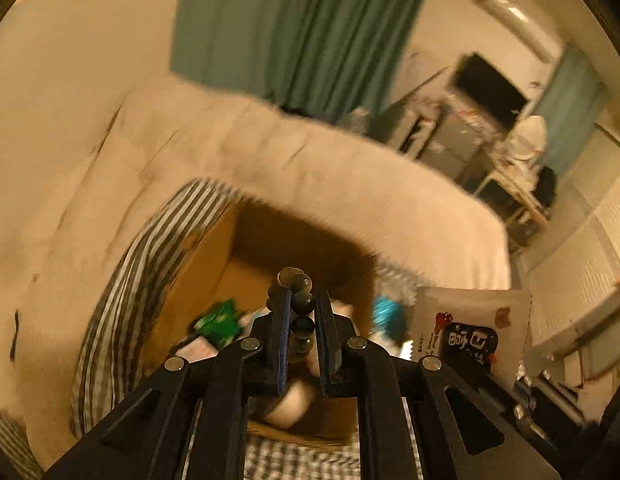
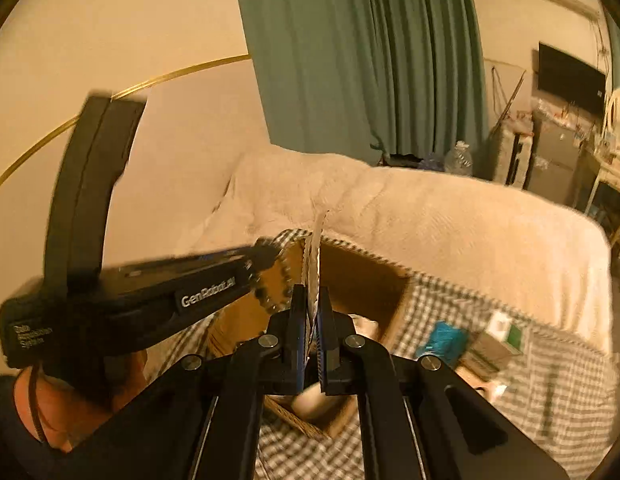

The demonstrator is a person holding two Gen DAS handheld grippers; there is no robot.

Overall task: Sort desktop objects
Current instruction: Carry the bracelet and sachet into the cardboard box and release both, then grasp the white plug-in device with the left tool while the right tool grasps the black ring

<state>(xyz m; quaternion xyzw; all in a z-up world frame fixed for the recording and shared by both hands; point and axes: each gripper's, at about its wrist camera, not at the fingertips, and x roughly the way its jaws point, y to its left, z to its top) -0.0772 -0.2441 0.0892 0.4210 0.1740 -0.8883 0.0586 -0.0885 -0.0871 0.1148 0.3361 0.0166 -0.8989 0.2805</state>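
Observation:
My left gripper (image 1: 302,300) is shut on a dark bead bracelet (image 1: 300,304) and holds it over an open cardboard box (image 1: 214,264). The box holds a green packet (image 1: 220,320) and a white roll (image 1: 290,406). My right gripper (image 2: 311,296) is shut on a flat white sachet (image 2: 314,256), seen edge-on, above the same box (image 2: 349,276). The sachet also shows in the left wrist view (image 1: 469,332). The left gripper (image 2: 266,264) with the bracelet (image 2: 276,284) shows in the right wrist view, just left of the sachet.
The box stands on a checked cloth (image 2: 549,380) beside a beige blanket (image 2: 449,216). A teal packet (image 2: 443,342) and a green-and-white box (image 2: 505,332) lie on the cloth to the right. A green curtain (image 2: 357,56) hangs behind.

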